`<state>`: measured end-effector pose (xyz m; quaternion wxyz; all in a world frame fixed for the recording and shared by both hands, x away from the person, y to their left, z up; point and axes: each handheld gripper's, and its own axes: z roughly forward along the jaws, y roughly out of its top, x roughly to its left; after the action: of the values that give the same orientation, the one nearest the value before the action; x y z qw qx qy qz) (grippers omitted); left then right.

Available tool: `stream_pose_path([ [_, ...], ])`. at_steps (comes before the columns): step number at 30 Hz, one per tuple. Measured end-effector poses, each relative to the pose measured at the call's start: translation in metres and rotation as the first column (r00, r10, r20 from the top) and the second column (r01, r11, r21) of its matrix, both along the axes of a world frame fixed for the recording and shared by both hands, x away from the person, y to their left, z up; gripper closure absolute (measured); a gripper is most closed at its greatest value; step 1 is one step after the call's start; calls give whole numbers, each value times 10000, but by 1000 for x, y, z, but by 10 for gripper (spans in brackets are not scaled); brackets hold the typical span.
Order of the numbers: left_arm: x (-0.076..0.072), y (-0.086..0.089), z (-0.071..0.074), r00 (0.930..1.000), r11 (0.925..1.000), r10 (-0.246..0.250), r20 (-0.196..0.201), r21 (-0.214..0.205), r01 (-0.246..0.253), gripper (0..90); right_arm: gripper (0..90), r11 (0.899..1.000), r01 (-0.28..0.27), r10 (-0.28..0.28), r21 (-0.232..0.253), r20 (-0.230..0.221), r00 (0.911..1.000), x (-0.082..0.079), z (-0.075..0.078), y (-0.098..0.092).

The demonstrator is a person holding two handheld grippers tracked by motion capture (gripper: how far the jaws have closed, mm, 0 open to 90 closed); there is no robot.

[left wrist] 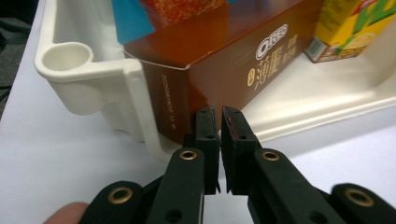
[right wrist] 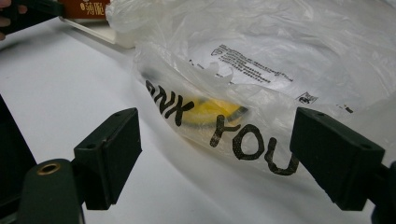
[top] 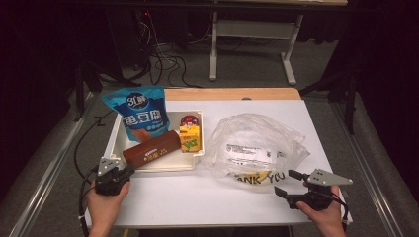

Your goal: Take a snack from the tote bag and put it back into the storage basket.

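Left gripper (left wrist: pixel 219 116), jaws pressed together on nothing, noses the brown Oreo biscuit box (left wrist: pixel 219 60) overhanging the white plastic tray's (left wrist: pixel 84 70) near-left corner; right gripper (right wrist: pixel 215 154) spread wide before the crinkled clear plastic bag (right wrist: pixel 280 60); risk: closed jaws merely push the box, skidding the tray.

just ahead of the left gripper (left wrist: pixel 219 116) lies the long brown cardboard biscuit box (top: pixel 151 148), inside the cream plastic tray (top: pixel 112 143), its near end at the tray's corner. beyond it in the tray lean the blue foil snack pouch (top: pixel 141 112) and the yellow drink carton (top: pixel 190 137). directly before the right gripper (top: pixel 285 183) lies the crumpled clear plastic bag (top: pixel 254 143) on the white table (top: pixel 197 197), right of the tray.
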<state>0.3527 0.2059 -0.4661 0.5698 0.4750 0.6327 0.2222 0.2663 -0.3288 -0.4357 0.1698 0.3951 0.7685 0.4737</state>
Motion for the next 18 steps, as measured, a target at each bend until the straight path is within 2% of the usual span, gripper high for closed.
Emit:
stream_pose_path([
  [4, 10, 1, -2, 9992, 9992, 387, -84, -49, -387, 857, 170, 10000, 43, -43, 82, -18, 10000, 0, 0, -2],
  [7, 17, -1, -4, 9979, 9979, 644, -113, 121, -643, 859, 171, 10000, 30, -30, 88, 18, 10000, 0, 0, -1],
  [10, 23, -3, -6, 9955, 9956, 932, -188, 119, -930, 867, 171, 10000, 7, -7, 94, 24, 10000, -1, 1, 0],
  [14, 30, -10, -8, 9936, 9926, 1117, -175, 490, -1107, 879, 172, 9999, 7, -8, 104, 25, 10000, -1, 0, 0],
  [18, 39, -19, -10, 9889, 9850, 1486, -72, 896, -1474, 885, 172, 9999, 1, -1, 131, 11, 10000, -1, 0, 1],
])
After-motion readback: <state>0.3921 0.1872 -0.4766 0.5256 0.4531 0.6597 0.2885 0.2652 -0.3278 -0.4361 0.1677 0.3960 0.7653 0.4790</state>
